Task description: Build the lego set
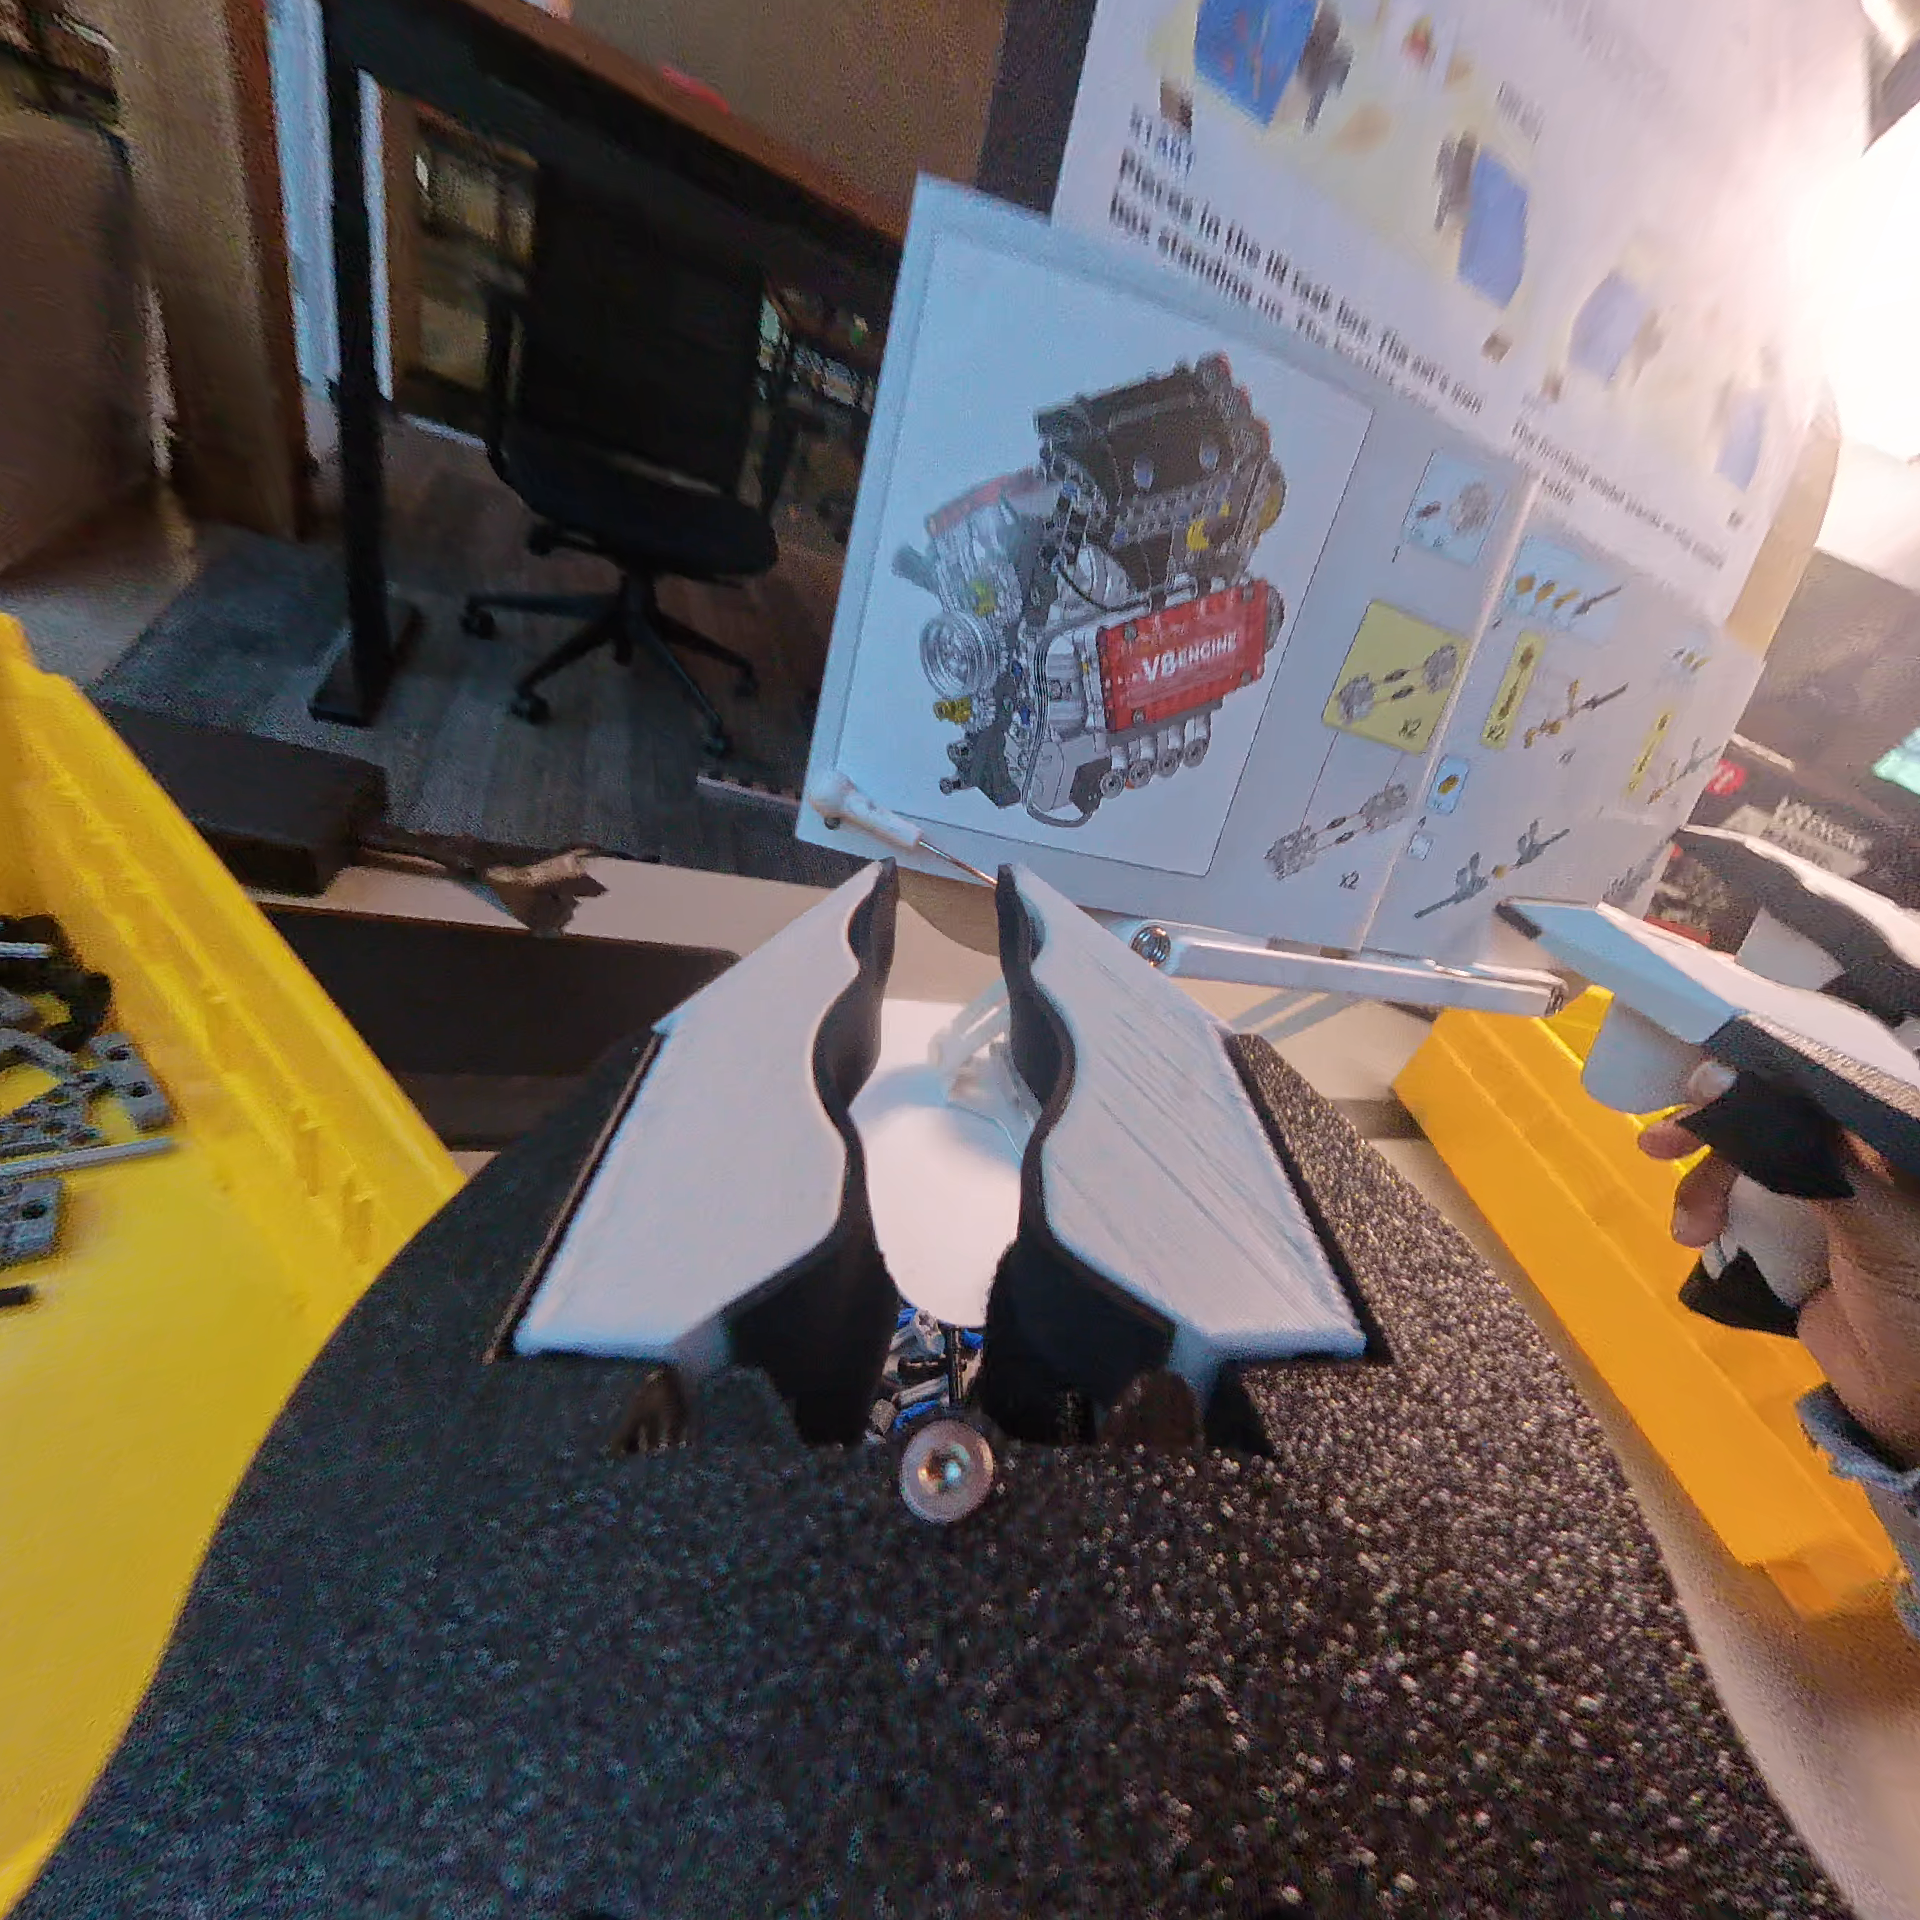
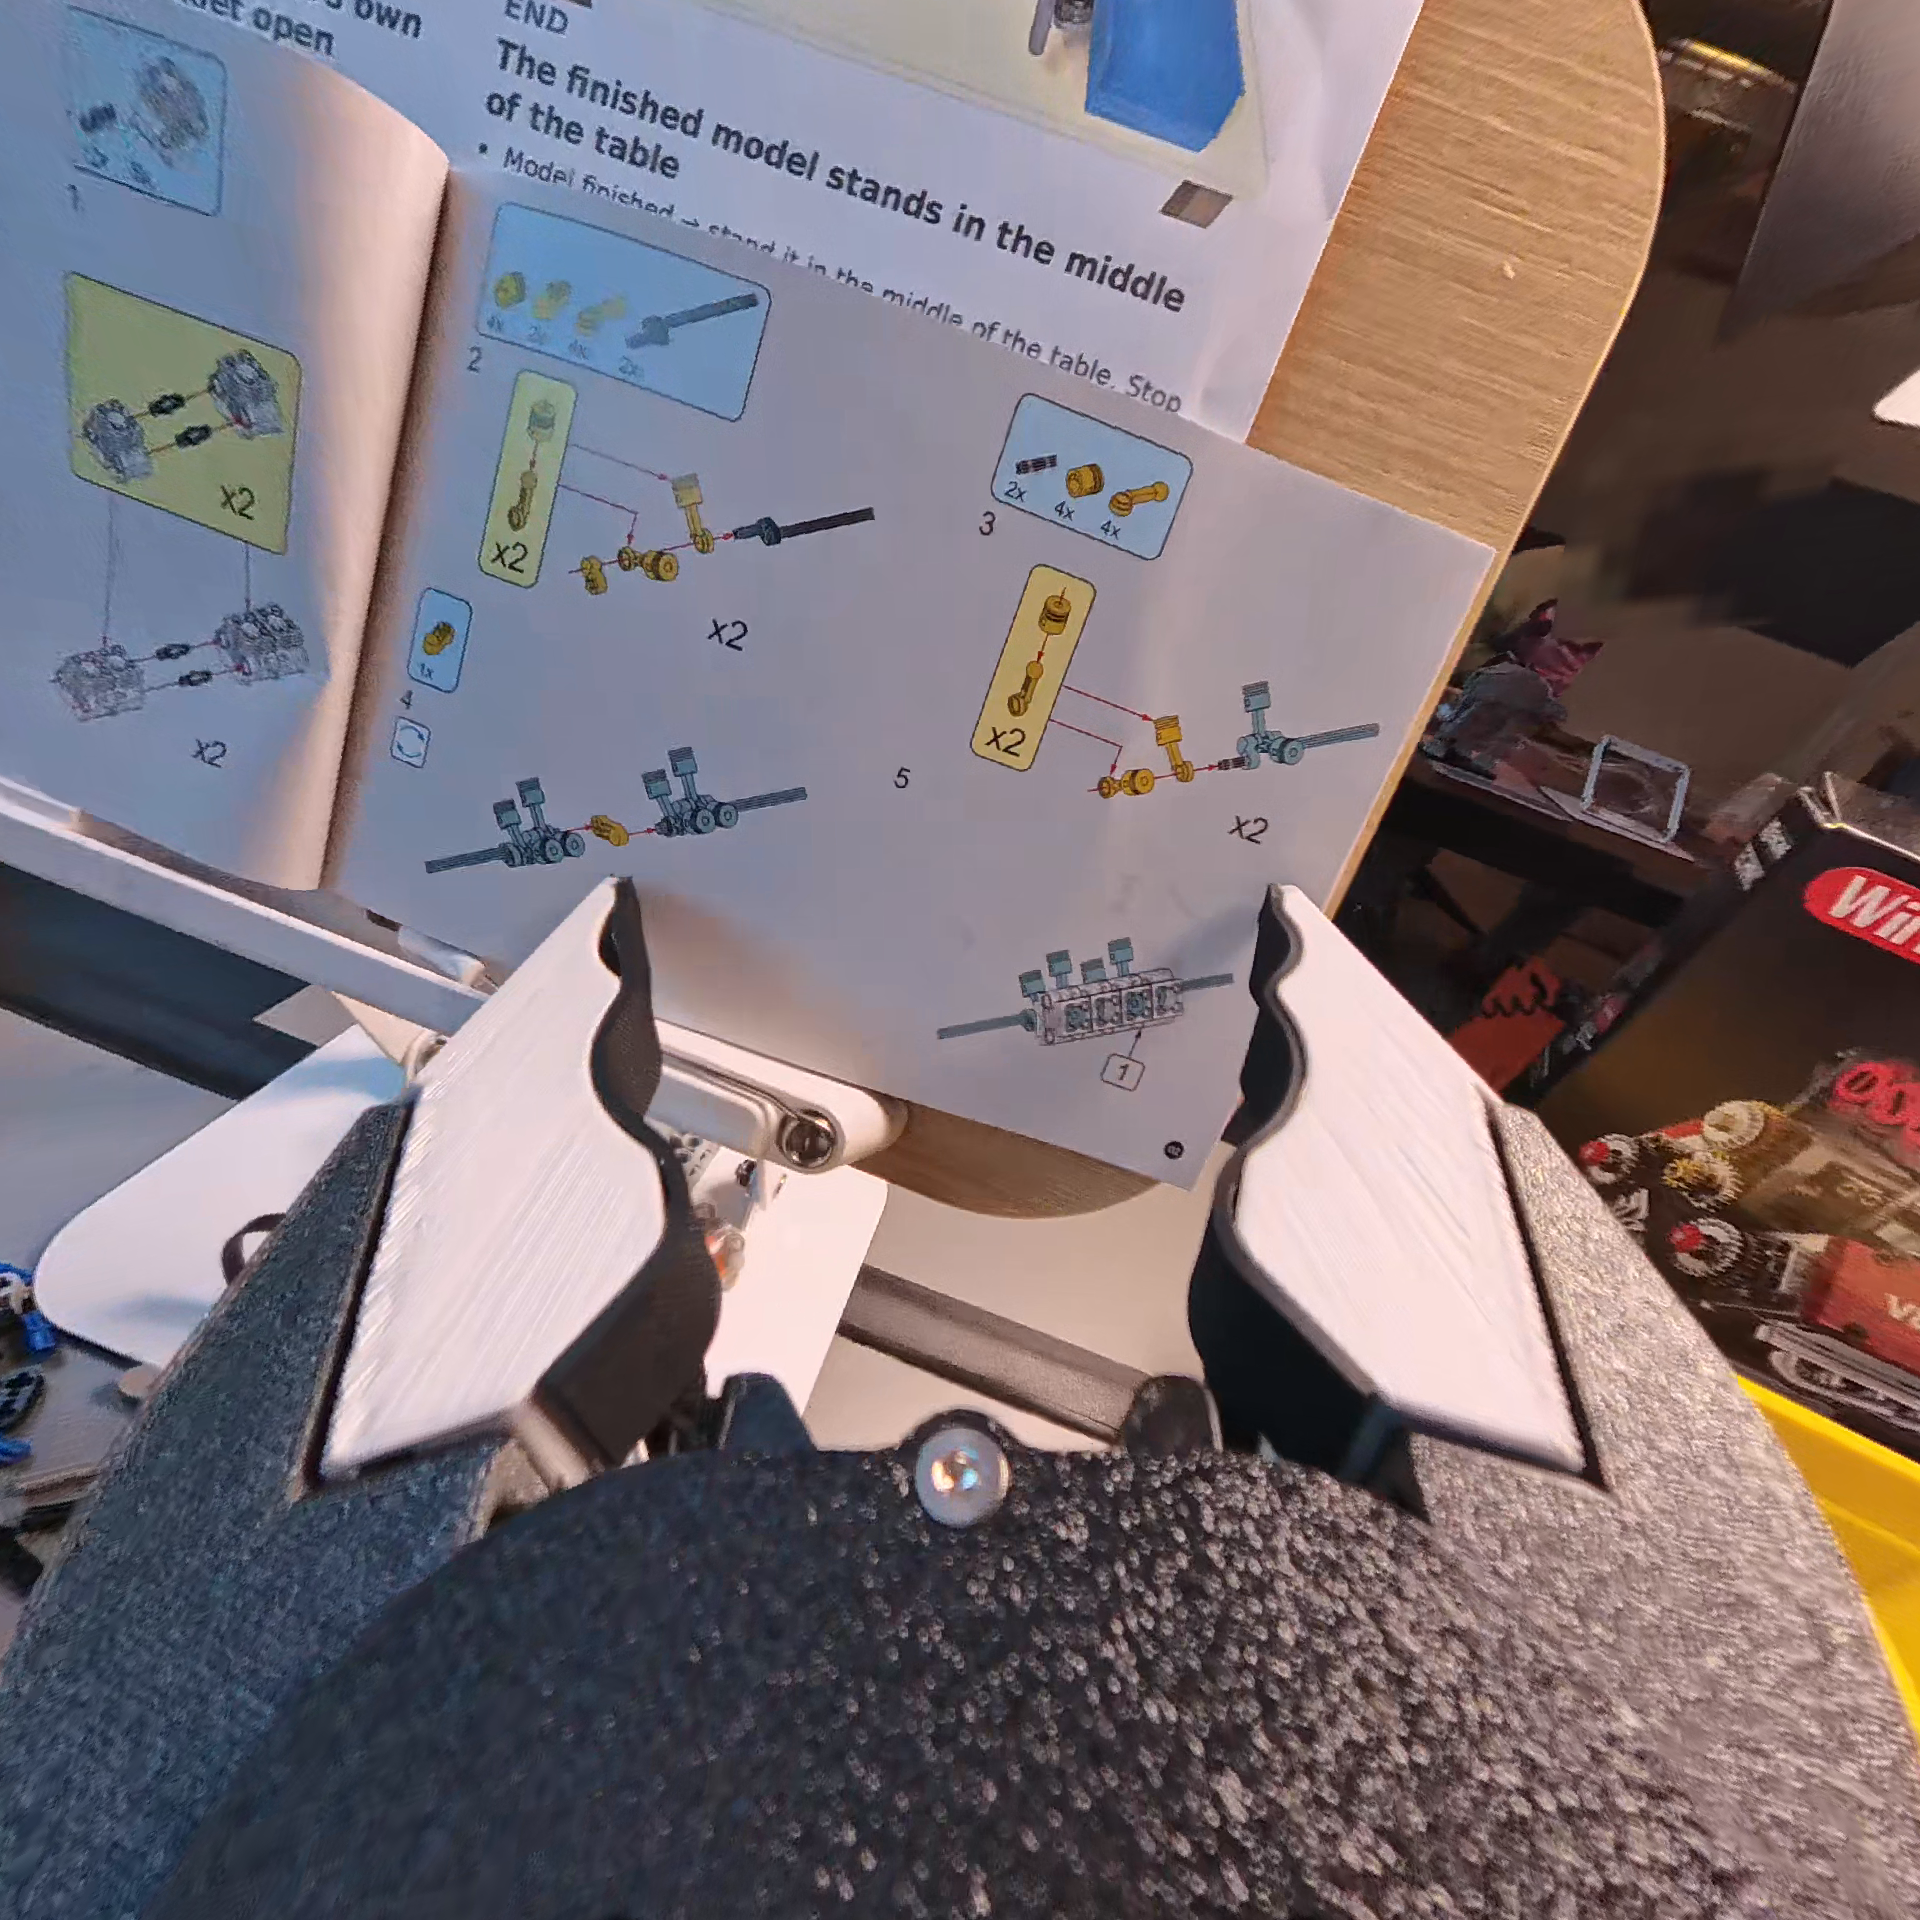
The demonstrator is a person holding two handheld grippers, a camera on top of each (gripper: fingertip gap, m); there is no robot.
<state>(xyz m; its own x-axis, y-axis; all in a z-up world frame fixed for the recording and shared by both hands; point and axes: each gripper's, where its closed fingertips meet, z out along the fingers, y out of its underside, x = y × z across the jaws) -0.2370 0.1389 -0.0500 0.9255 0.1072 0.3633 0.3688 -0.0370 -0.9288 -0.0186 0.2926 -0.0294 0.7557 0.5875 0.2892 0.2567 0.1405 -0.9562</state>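
Wooden board (image 2: 1455,260): upright stand with rounded corners, carrying a printed sheet (image 2: 935,135) and, in front of it, an open instruction booklet (image 2: 831,644) resting on a white ledge (image 1: 1351,971). Booklet pages show assembly diagrams; left page bears an engine picture.

Yellow bin, left (image 1: 156,1299): holds loose grey and black building pieces (image 1: 62,1081) against its near wall.

Yellow bin, right (image 1: 1621,1247): contents not visible.

Dark printed box (image 2: 1766,1143): stands to the right of the board, beside a yellow rim.

Black office chair (image 1: 634,499): on the floor beyond the table, under a dark desk.

Left gripper (image 1: 945,894): fingers slightly apart, a narrow gap between them, holding nothing; pointed at the booklet's lower left corner, tips just beneath it.

Right gripper (image 2: 940,904): fingers spread wide, empty; tips overlap the booklet's bottom edge in view, contact uncertain. In the left wrist view it is seen at far right, held in a hand (image 1: 1829,1247) wearing a black fingerless glove.

Small blue and black pieces (image 2: 26,1340): on the table, left of the right gripper.
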